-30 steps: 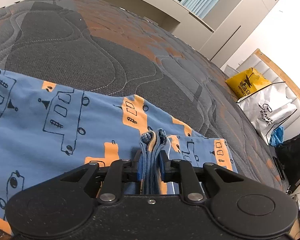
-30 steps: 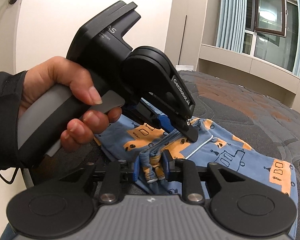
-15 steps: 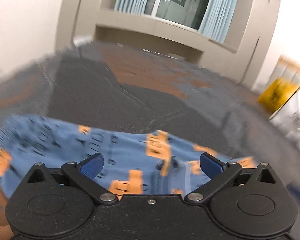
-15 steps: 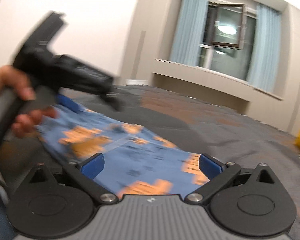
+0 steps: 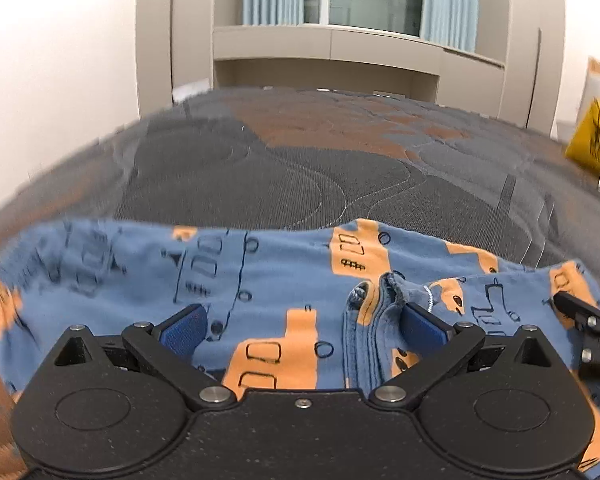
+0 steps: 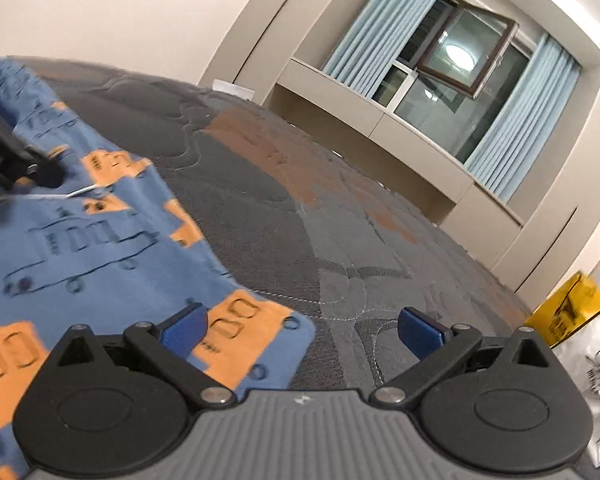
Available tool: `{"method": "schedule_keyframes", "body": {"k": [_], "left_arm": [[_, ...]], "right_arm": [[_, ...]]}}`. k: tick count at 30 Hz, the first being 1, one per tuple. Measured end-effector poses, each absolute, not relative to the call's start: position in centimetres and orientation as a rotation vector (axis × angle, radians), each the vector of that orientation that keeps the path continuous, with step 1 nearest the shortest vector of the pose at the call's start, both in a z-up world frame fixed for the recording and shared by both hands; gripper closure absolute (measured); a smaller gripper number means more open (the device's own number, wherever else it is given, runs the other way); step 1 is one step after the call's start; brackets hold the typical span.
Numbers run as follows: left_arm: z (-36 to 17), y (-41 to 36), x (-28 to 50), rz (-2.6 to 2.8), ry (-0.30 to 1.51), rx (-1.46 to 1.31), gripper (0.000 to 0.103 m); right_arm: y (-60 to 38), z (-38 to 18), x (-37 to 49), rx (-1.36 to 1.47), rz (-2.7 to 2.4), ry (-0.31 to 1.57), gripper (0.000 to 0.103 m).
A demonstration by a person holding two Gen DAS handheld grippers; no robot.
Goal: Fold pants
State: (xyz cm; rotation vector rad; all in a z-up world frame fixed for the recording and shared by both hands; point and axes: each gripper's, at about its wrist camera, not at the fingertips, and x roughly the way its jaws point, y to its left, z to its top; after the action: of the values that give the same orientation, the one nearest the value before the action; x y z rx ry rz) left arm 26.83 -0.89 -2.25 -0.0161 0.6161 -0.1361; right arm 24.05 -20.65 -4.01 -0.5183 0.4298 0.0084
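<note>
Your left gripper [image 5: 302,328] has its jaws spread wide and grips nothing; they have just been opening, and a bunched ridge of the pants [image 5: 260,280] stands loose between them, close to the right-hand pad. The pants lie flat on the bed [image 5: 300,168], blue with orange patches, along its near edge. Your right gripper [image 6: 302,330] is likewise released, its jaws just opened, hovering over the pants' corner where cloth meets the bed's quilted cover. A yellow bag [image 6: 568,304] sits beyond the bed's far side.
</note>
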Motion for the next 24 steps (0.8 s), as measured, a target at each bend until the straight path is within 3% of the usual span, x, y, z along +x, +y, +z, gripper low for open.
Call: {"method": "schedule_keyframes", "body": {"k": [6,14,19,24], "left_arm": [[-2.8,-0.8,26.8,-0.138,0.613,-0.031,0.0],[-2.8,-0.3,26.8,-0.151,0.615,-0.068,0.0],[-2.9,-0.1,26.8,-0.154,0.613,-0.077,0.0],[-2.9,-0.1,26.8,-0.154,0.612,-0.077,0.0]], "right_arm": [[-24.7,-4.0,25.7,-0.321,-0.096,0.49,0.0],[-23.9,-4.4,24.8,-0.403,-0.117,0.448,0.0],[-23.7,-2.0,19.9,-0.349,-0.116,0.43,0.0],[-22.3,-3.3,14.9,-0.402,-0.131,0.457,0.0]]}}
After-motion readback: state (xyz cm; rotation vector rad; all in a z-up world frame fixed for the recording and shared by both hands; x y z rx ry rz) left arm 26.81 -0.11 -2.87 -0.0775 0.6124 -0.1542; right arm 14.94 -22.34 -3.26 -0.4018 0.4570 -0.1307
